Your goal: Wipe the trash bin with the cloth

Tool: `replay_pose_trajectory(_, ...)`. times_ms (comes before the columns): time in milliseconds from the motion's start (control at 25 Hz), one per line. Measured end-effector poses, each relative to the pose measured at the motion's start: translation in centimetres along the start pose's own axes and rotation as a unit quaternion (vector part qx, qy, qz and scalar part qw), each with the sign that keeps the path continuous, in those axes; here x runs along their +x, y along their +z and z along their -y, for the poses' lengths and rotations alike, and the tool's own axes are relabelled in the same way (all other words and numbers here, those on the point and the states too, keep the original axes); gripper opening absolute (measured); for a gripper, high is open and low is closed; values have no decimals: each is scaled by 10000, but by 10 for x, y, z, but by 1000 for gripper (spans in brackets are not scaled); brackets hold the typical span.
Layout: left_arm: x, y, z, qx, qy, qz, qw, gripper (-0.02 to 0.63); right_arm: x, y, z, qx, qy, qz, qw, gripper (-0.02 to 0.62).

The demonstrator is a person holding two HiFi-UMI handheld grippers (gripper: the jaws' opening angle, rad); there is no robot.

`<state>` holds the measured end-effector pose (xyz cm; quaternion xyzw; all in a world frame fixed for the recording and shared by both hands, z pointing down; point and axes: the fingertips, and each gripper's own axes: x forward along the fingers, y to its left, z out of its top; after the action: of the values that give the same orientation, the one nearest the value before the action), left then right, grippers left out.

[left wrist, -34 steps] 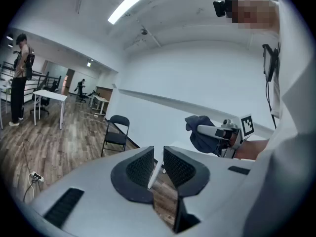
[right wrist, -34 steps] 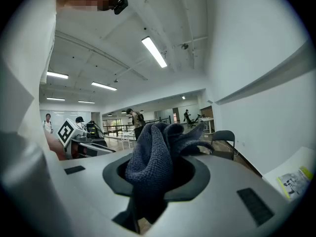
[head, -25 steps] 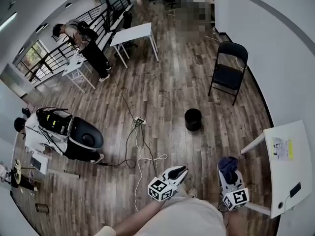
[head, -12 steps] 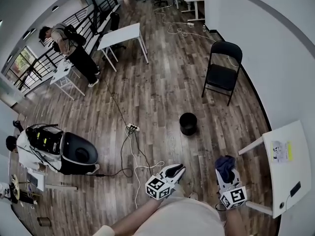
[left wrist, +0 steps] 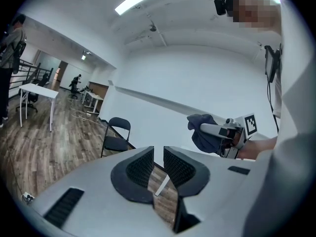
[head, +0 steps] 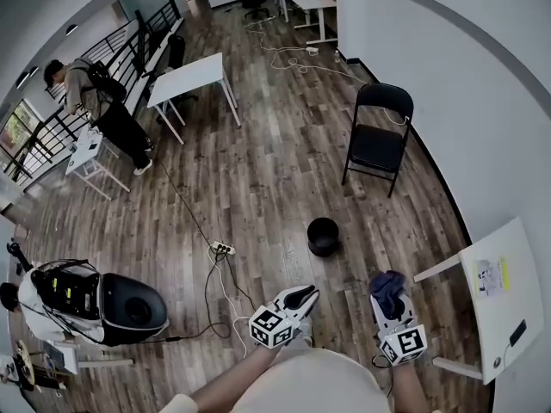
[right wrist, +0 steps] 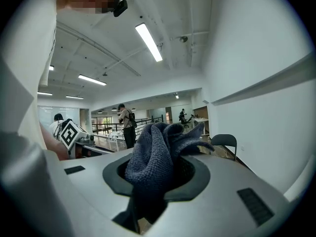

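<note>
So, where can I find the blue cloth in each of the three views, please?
Head view: lower right, the cloth bunched in the right gripper.
Left gripper view: right of centre, the cloth in that same gripper.
Right gripper view: centre, the cloth clamped between the jaws.
Shared landmark: the black folding chair, visible in all three views.
</note>
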<state>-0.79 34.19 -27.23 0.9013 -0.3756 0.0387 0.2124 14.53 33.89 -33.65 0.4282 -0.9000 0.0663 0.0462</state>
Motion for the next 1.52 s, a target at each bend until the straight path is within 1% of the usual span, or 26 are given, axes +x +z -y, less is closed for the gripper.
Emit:
replay_pose_trajectory(200, -3, 19, -51, 41, -91, 30, 9999, 71, 48, 4, -6, -32, -138, -9, 9999, 106)
replay_pose_trajectory(360, -6, 21, -85, 67, -70, 61, 9999, 71, 76, 1, -16, -45, -136, 24, 9999, 106)
replay_pose_trajectory(480, -7, 20, -103, -14, -19, 83, 10000, 71, 91, -1, -22, -75, -83, -41, 9999, 106)
replay_pose_trajectory(600, -9, 19, -110, -78, -7, 111, 9999, 71, 99, -3, -22, -143, -92, -136, 9998, 106)
replay_pose_trajectory(760, -9, 20, -123, -57, -23, 61, 10000, 71, 110, 1, -16, -189, -157, -91, 9997, 106)
replay_pose_trajectory(960, -3, 25, -132, -16, 29, 25, 10000, 71, 117, -2, -4, -115, -214, -115, 9996, 106)
replay_pose_trajectory(1120, 8, 27, -138, -40, 94, -16, 9999, 71, 123, -3, 8, -94, -174, -113, 9997, 106)
replay_pose_trajectory(1280, 28, 35, -140, -29, 142, -41, 9999, 71, 129, 1, 29, -99, -150, -119, 9998, 106)
replay_pose_trajectory(1520, 79, 42, -136, -34, 207, -140, 9997, 71, 135, 2, 80, -30, -79, -114, 9999, 106)
